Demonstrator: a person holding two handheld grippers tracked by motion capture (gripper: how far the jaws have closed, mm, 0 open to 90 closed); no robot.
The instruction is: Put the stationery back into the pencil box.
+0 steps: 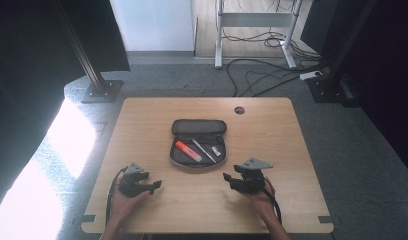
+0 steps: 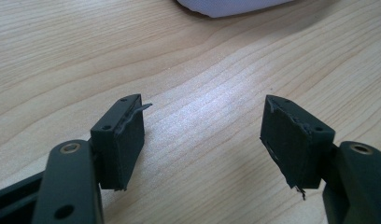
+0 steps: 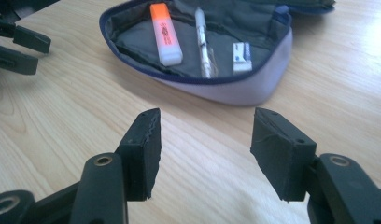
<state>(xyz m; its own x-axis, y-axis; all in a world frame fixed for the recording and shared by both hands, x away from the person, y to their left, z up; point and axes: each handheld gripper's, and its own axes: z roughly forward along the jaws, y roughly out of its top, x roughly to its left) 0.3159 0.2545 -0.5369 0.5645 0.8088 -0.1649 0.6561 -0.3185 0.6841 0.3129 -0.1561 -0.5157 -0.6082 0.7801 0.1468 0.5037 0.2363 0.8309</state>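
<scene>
An open grey pencil case (image 1: 198,142) (image 3: 254,91) lies at the middle of the wooden table (image 1: 272,130). Inside it lie an orange highlighter (image 1: 188,151) (image 3: 165,33), a pen (image 1: 204,150) (image 3: 203,42) and a small white eraser (image 1: 216,150) (image 3: 242,52). My left gripper (image 1: 157,185) (image 2: 205,140) rests on the table to the front left of the case, open and empty. My right gripper (image 1: 228,179) (image 3: 205,149) rests to the front right of the case, open, with bare wood between its jaws. A pale edge of the case (image 2: 230,5) shows in the left gripper view.
A round cable hole (image 1: 239,110) sits near the table's far edge. Beyond the table stand a black stand base (image 1: 102,91), a white desk frame (image 1: 257,30) and loose cables (image 1: 262,75) on the carpet. The left gripper (image 3: 20,46) also shows far off in the right gripper view.
</scene>
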